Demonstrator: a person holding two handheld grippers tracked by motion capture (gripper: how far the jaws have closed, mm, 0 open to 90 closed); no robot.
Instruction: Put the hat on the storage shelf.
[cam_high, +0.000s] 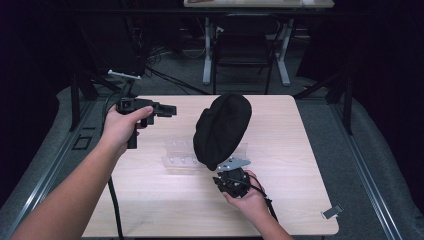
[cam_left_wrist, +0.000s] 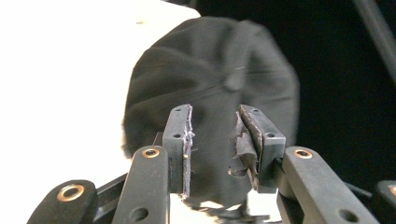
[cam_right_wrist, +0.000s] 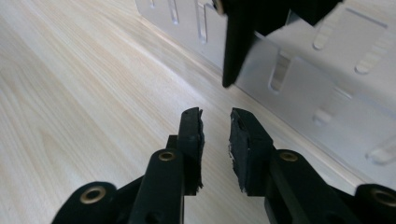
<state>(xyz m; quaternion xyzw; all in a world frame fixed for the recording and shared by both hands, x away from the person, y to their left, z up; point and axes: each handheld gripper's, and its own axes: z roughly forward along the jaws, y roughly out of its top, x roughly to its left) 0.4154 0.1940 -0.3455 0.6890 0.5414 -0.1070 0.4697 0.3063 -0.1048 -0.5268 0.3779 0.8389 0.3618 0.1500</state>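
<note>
The black cap (cam_high: 222, 129) stands tilted on the clear rack (cam_high: 181, 154) at the tabletop's (cam_high: 150, 200) centre. Left tongs (cam_high: 169, 109) — open, empty — sit at 9 o'clock of it; right tongs (cam_right_wrist: 215, 133) — parted, gripping nothing — at 6 o'clock.

Cap (cam_high: 221, 127) on clear stand (cam_high: 176, 152), mid-table (cam_high: 300, 150).

Black grippers (brass rivets) (cam_high: 167, 110); grey plate; worn fingers (cam_left_wrist: 180, 140).
</note>
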